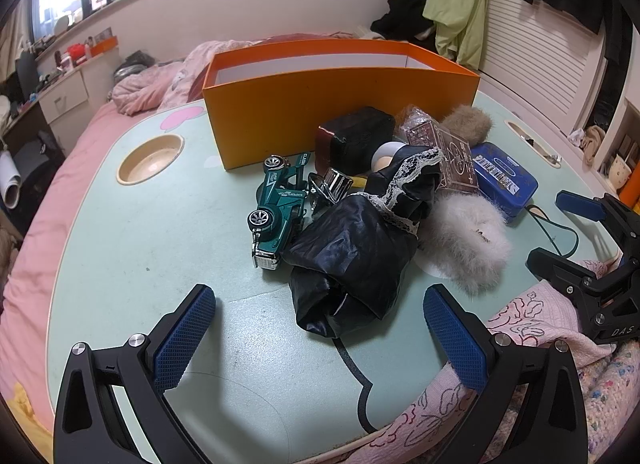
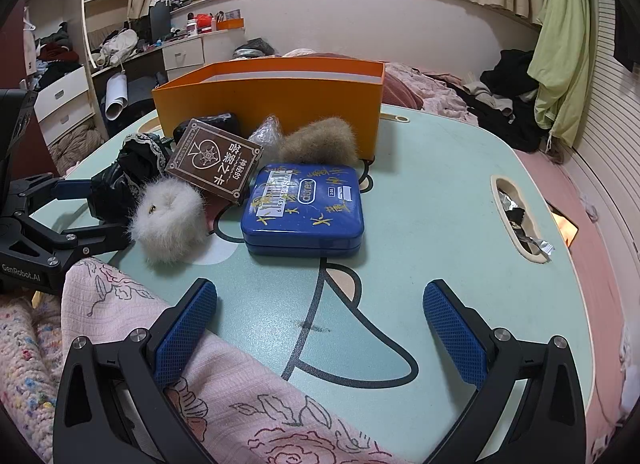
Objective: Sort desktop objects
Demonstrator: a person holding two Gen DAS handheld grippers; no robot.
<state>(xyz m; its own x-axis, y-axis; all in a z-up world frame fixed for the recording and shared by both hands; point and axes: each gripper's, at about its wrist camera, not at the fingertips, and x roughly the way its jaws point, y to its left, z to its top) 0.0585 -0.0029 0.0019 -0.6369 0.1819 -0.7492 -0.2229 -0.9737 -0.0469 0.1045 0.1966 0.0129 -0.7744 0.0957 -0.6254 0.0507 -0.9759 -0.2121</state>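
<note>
The pale green bench [image 2: 460, 191] carries everything, and its right half lies bare, with free room between the heap and the near edge, where a pink quilt [image 2: 224, 404] laps over. At the back stands the orange box [image 1: 340, 103], open-topped, its long wall running across behind the heap; judging by the task, it is where things go. The things to sort crowd just in front of it: a black lace-trimmed cloth [image 1: 352, 248] nearest the left tongs [image 1: 320, 328], a blue tin [image 2: 306, 209] lying flat straight ahead of the right tongs [image 2: 320, 328], a green toy car [image 1: 276, 207] with its long axis pointing toward the left tongs, a brown card box [image 2: 214, 161] leaning on the tin, a white fur puff [image 2: 168, 219], a tan fur puff [image 2: 318, 139] against the orange wall.

Both tongs stand released, spread wide, nothing between the pads, short of the heap. The right hand looks nearer the tin, with a clear path; the left is nearer the cloth and car.
</note>
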